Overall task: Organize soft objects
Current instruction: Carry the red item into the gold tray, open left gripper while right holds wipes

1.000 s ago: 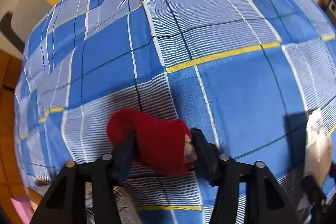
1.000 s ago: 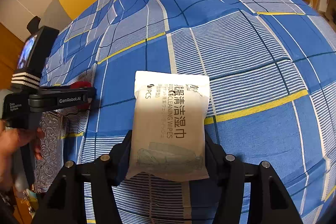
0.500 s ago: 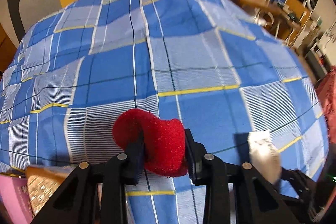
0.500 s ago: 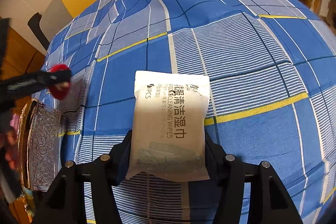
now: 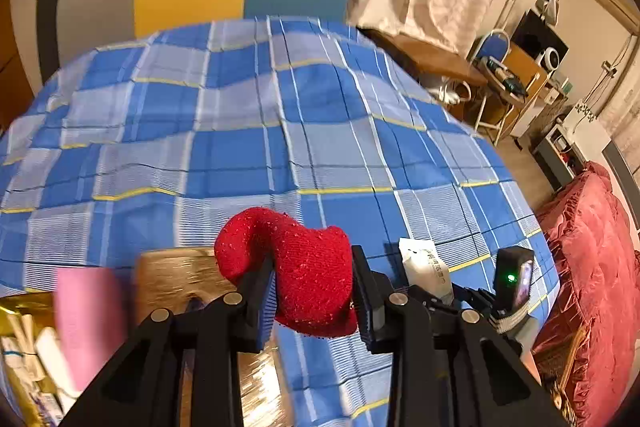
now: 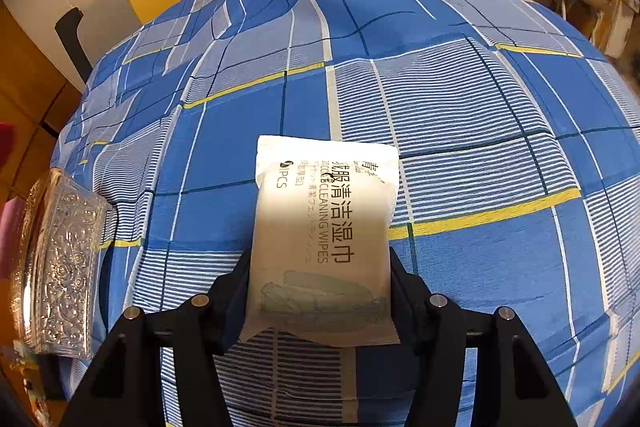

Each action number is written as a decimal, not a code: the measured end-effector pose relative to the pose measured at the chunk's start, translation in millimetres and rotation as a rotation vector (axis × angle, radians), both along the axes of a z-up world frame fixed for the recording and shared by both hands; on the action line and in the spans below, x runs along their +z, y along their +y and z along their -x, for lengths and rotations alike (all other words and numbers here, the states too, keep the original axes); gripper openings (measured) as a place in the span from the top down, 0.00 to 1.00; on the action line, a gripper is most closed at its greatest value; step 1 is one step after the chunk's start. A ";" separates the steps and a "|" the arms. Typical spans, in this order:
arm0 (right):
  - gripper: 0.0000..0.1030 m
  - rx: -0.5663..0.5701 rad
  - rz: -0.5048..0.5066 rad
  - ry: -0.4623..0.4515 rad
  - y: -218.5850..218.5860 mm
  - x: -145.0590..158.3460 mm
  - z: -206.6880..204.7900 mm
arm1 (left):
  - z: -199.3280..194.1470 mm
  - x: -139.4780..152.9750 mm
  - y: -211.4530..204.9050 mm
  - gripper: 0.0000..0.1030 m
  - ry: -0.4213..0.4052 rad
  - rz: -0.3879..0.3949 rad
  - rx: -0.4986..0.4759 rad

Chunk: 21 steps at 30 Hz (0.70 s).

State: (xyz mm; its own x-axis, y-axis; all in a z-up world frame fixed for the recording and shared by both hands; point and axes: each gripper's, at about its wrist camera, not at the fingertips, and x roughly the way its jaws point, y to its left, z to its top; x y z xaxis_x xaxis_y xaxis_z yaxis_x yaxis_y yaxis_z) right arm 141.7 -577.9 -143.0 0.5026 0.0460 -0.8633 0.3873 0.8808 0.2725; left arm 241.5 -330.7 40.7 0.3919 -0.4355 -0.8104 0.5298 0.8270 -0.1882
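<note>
My left gripper (image 5: pixel 312 291) is shut on a red knitted sock (image 5: pixel 304 275) and holds it in the air above the blue plaid bed sheet (image 5: pixel 240 147), over the edge of a clear embossed box (image 5: pixel 176 267). My right gripper (image 6: pixel 320 287) is shut on a white pack of wet wipes (image 6: pixel 324 227), low over the sheet (image 6: pixel 480 107). The pack (image 5: pixel 426 267) and the right gripper also show in the left wrist view. The clear box (image 6: pixel 60 267) stands at the left edge of the right wrist view.
A pink soft item (image 5: pixel 88 315) and a gold-coloured packet (image 5: pixel 20 347) lie in the box area at the lower left. A red quilt (image 5: pixel 592 267) lies at the right. A desk and a chair (image 5: pixel 496 75) stand beyond the bed.
My left gripper has lifted the red sock off the sheet and carried it up and left, over the clear box. My right gripper has stayed still with the wipes pack.
</note>
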 end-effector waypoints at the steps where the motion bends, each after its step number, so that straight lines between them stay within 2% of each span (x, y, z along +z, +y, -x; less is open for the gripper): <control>1: 0.41 0.001 0.009 0.000 1.0 0.1 0.1 | 1.2 4.9 8.6 0.69 -0.006 0.008 0.004; 6: 0.42 -0.027 0.010 -0.063 0.8 9.0 5.8 | 1.5 32.9 80.1 0.69 -0.041 0.043 0.067; 11: 0.42 0.002 0.085 -0.112 13.7 26.1 7.6 | -8.7 32.6 155.6 0.69 -0.021 0.058 0.173; 16: 0.42 0.004 0.072 -0.113 17.3 25.4 10.0 | -16.7 4.3 223.1 0.68 0.026 0.048 0.277; 21: 0.42 0.001 0.079 -0.103 19.8 22.8 9.2 | -30.2 -45.9 264.7 0.68 0.108 0.025 0.376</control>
State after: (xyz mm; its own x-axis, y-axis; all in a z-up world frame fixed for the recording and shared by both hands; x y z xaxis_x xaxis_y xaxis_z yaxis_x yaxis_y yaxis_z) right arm 132.5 -558.0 -120.2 0.5887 -0.0194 -0.8081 0.3598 0.9015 0.2404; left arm 271.7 -66.0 -5.2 0.4408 -0.2976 -0.8468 0.1665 0.9542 -0.2486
